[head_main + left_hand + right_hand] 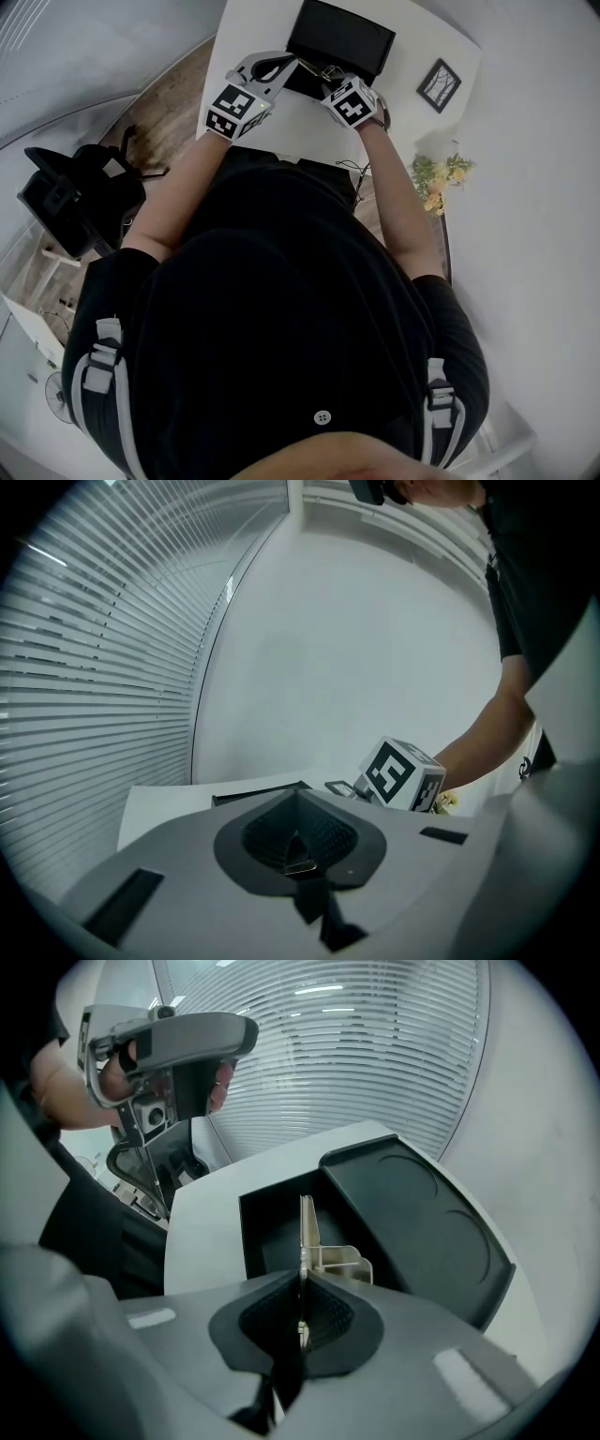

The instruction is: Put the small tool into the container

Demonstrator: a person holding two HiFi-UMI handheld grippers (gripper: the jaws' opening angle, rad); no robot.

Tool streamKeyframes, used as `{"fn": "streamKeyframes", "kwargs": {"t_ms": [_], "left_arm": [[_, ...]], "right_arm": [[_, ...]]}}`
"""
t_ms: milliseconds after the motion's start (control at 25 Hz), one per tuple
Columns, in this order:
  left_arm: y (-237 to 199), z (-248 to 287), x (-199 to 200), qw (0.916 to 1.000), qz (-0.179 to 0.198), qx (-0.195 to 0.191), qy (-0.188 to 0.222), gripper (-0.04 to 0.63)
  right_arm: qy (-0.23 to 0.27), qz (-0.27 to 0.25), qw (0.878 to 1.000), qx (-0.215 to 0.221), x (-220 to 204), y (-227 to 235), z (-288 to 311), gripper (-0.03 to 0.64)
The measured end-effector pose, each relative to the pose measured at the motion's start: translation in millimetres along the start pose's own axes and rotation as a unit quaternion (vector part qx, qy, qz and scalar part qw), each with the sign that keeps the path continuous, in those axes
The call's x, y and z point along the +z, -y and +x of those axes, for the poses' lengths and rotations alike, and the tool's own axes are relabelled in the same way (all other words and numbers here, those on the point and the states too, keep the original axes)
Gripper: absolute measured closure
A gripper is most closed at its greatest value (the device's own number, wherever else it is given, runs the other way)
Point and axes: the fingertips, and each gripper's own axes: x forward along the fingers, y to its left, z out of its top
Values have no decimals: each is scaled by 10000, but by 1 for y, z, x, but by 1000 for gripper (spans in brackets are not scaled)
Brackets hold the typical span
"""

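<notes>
The small tool, a flat pale metal piece with a bracket on one side, stands on edge between the jaws of my right gripper, which is shut on it. It hangs over the open compartment of the black container, whose lid lies open to the right. In the head view the container sits at the table's far side, with the tool at its near edge. My left gripper hovers just left of it, jaws shut with nothing between them.
The white table carries the container. A small framed picture lies at its right end, and yellow flowers stand beyond that corner. A black chair is on the floor to the left. Window blinds line the far wall.
</notes>
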Motion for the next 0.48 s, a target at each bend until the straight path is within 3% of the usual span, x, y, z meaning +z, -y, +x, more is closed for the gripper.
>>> {"fn": "streamKeyframes", "kwargs": {"t_ms": [480], "left_arm": [[-1,-2,-2,10000,-27,-14,-2,586]], "right_arm": [[-131,-160,9998,-1,2,1,10,577]]}}
